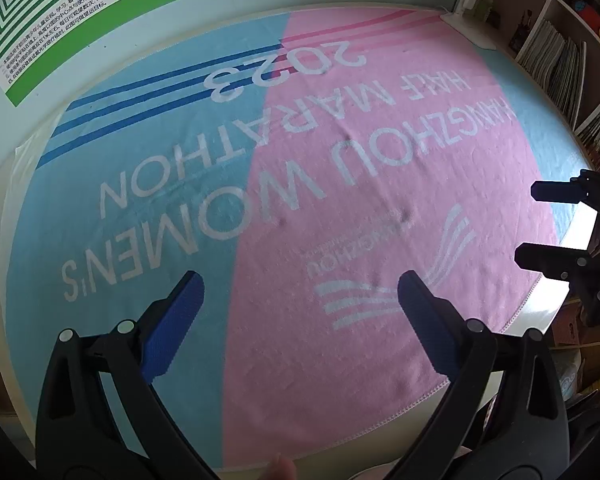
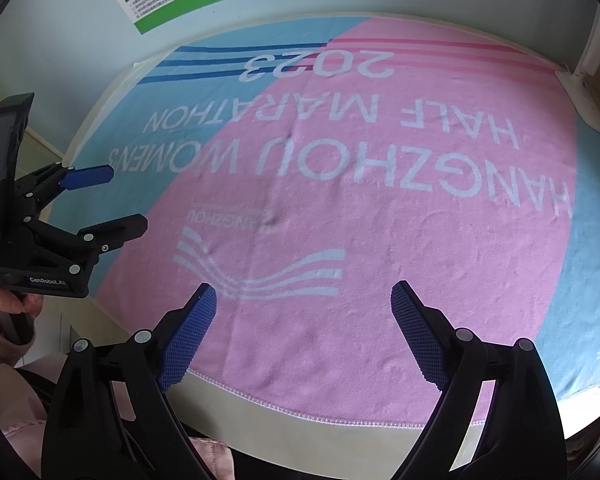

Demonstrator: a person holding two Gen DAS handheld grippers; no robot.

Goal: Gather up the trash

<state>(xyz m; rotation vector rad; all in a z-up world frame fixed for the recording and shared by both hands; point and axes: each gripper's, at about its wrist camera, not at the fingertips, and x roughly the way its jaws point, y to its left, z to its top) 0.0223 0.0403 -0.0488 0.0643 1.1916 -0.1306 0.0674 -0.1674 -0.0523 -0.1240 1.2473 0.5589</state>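
Note:
No trash shows in either view. A pink and light-blue towel [image 1: 340, 200] printed "HANGZHOU WOMEN'S HALF MARATHON 2023" covers the table; it also fills the right wrist view [image 2: 380, 208]. My left gripper [image 1: 300, 292] is open and empty above the towel's near part. It also shows at the left of the right wrist view [image 2: 128, 200], open. My right gripper [image 2: 304, 304] is open and empty over the towel's near edge. It shows at the right edge of the left wrist view [image 1: 526, 224], open.
A white sheet with green stripes and text [image 1: 60, 28] hangs on the wall behind the table. A bookshelf with books [image 1: 556, 60] stands at the right. The cream table edge [image 2: 320, 436] shows below the towel hem. A white lamp base [image 2: 580, 88] sits at the far right corner.

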